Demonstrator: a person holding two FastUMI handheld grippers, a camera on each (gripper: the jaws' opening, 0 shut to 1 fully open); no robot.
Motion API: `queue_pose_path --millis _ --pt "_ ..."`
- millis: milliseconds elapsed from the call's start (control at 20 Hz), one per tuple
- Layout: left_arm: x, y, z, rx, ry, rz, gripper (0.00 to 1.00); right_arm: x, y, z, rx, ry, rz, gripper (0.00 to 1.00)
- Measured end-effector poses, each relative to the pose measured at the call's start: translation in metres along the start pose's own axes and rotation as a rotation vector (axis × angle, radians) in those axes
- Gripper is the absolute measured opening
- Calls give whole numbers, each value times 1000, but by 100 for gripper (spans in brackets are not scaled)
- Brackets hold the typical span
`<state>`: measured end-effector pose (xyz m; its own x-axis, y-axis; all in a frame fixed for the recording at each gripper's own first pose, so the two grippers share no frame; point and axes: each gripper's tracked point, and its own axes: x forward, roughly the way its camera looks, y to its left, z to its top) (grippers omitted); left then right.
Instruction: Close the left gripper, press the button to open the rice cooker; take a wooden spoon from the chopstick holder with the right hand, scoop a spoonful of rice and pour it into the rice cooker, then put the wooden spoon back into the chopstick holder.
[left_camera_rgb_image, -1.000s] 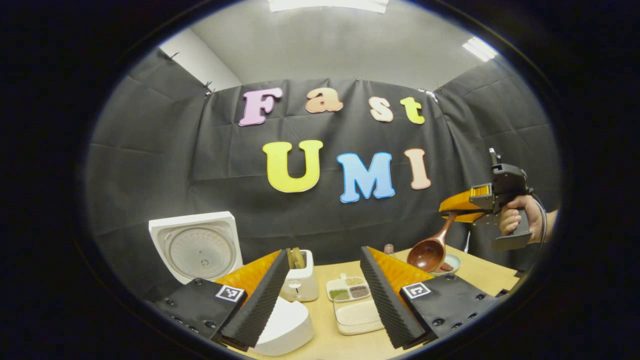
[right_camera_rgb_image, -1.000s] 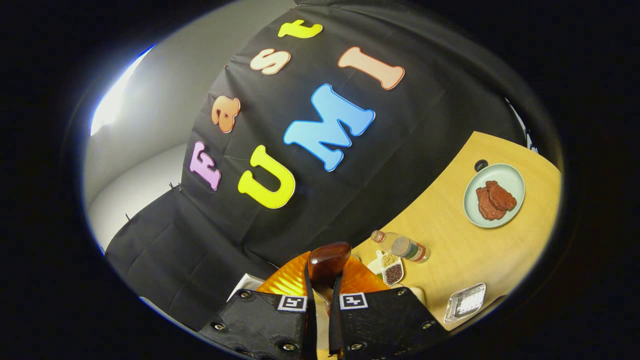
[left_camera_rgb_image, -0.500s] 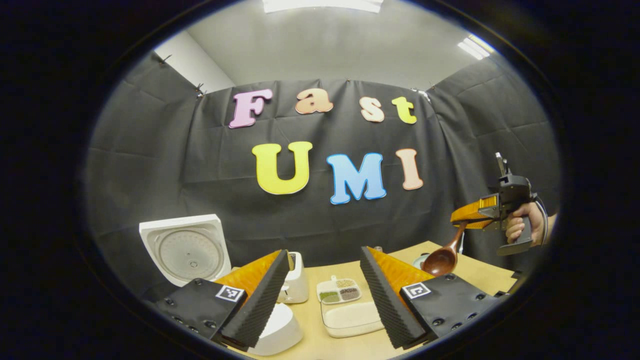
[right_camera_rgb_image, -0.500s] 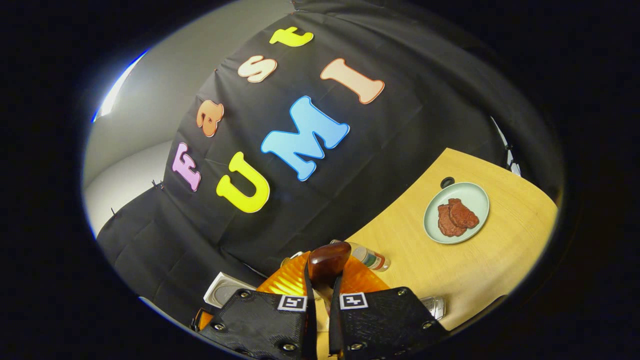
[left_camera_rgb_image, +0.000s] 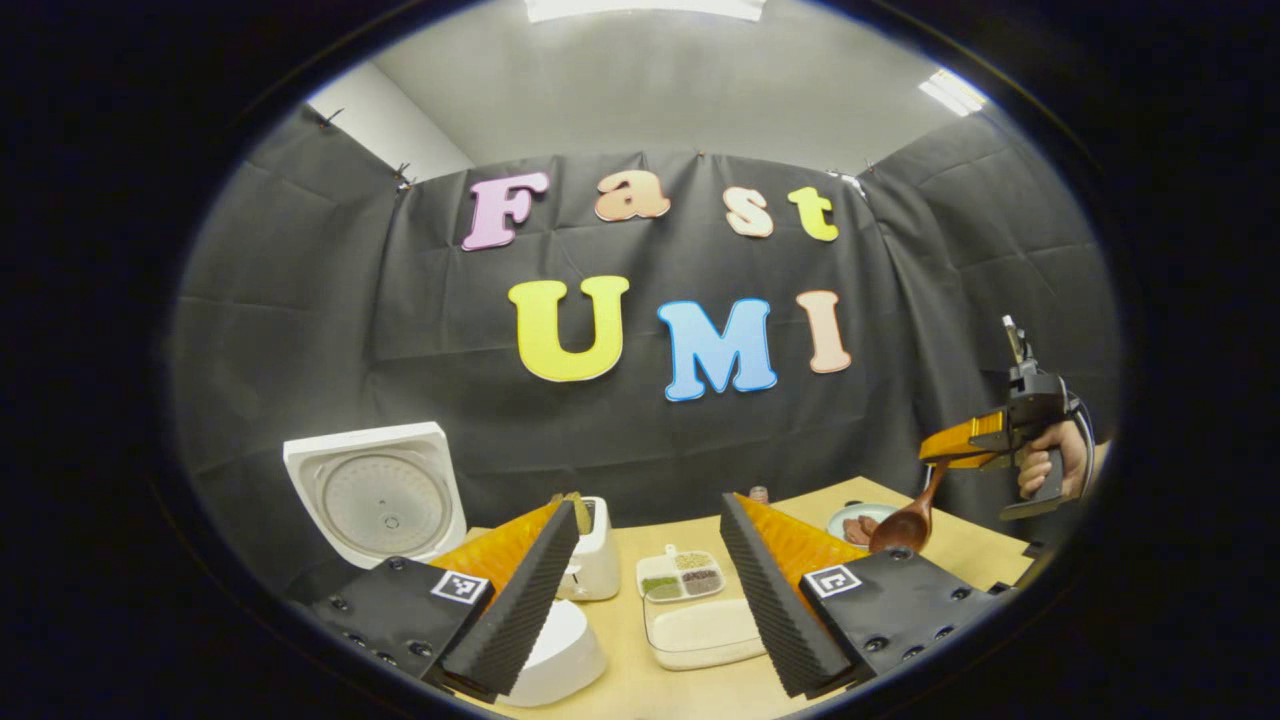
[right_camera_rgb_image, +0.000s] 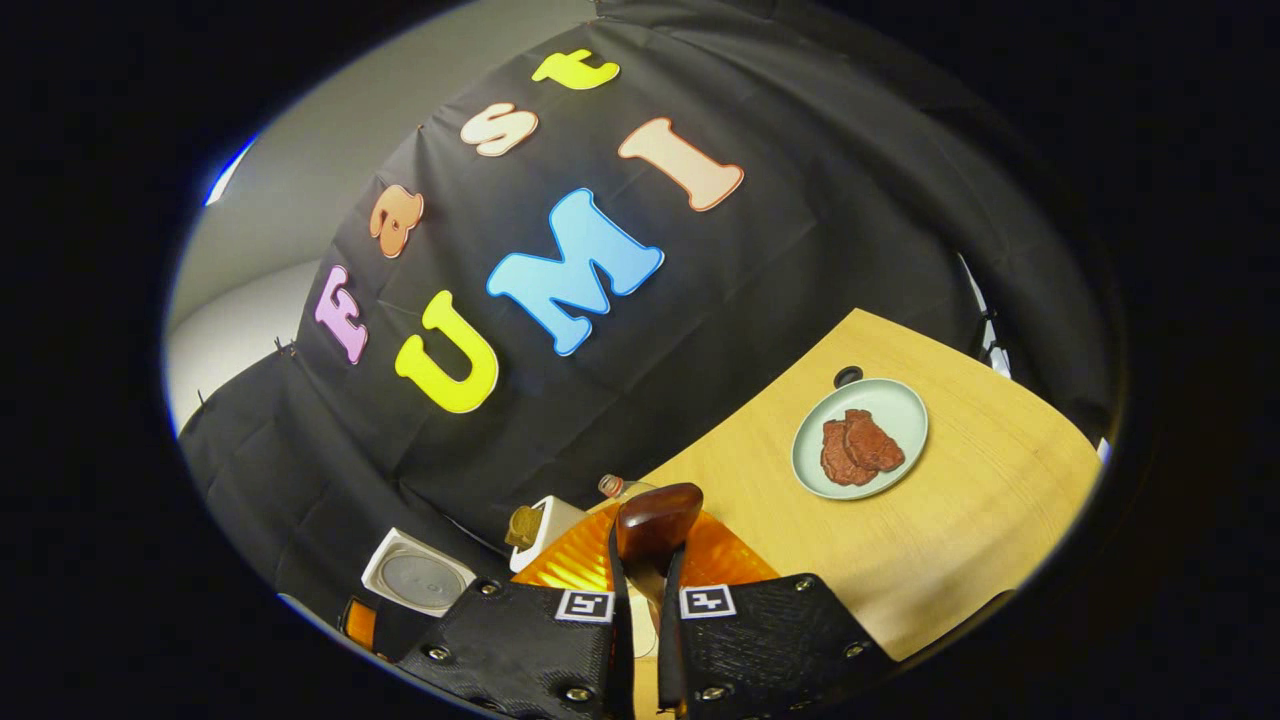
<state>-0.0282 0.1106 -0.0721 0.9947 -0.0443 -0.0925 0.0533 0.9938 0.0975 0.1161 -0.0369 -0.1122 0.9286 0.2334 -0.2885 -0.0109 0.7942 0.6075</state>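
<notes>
Wooden table (right_camera_rgb_image: 960, 520) — right gripper (right_camera_rgb_image: 640, 560) (clamped) holding wooden spoon (right_camera_rgb_image: 655, 520).

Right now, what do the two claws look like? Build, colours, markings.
Left claw: black ribbed pads, orange fingers, black screwed plates with square black-and-white tags. Right claw: same black plates, tags and orange fingers; in the left gripper view, a black pistol handle with a dark cable.
</notes>
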Motion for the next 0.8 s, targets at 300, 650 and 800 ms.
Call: queue_pose_path --millis 300,650,800 --pt "0 -5 -2 18 13 0 99 12 -18 -17 -90 15 -55 9" --pt "-3 -1 -8 17 34 30 99 29 -32 -41 -173 56 -96 10" --pt "-4 3 -10 14 43 47 95 32 -33 -51 -191 73 -103 10"
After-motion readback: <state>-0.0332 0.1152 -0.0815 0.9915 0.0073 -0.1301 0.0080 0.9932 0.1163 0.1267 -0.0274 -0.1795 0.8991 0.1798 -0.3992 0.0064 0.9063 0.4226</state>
